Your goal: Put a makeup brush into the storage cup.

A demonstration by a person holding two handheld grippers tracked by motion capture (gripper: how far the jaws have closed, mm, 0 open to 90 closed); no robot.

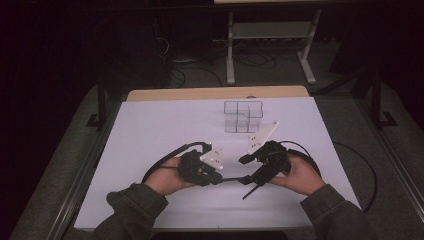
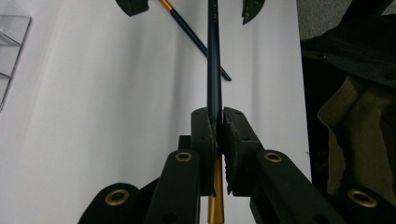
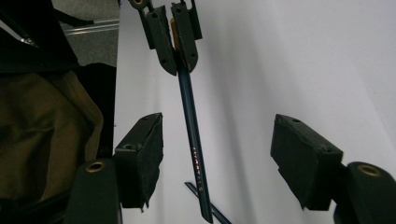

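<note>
Your left hand-held gripper (image 1: 216, 176) is clamped tight on a dark blue pencil (image 2: 214, 56) near its gold end, and the shaft runs level across to your right hand-held gripper (image 1: 248, 176), both sitting over the middle of the counter (image 1: 150, 130), toward its near edge. In the right gripper view the pencil passes between that gripper's two pads (image 3: 144, 154) without touching either: the jaws stand well apart, with clear white surface on both sides of the shaft. A second dark pencil (image 1: 251, 191) lies flat on the counter just under your right hand-held gripper, crossing below the held one. A clear plastic organiser (image 1: 243, 116) with compartments stands well apart toward the far edge, slightly right of centre. The left half of the counter and the far right corner are bare white. Your sleeves (image 1: 135, 210) cover the near edge at both sides.
</note>
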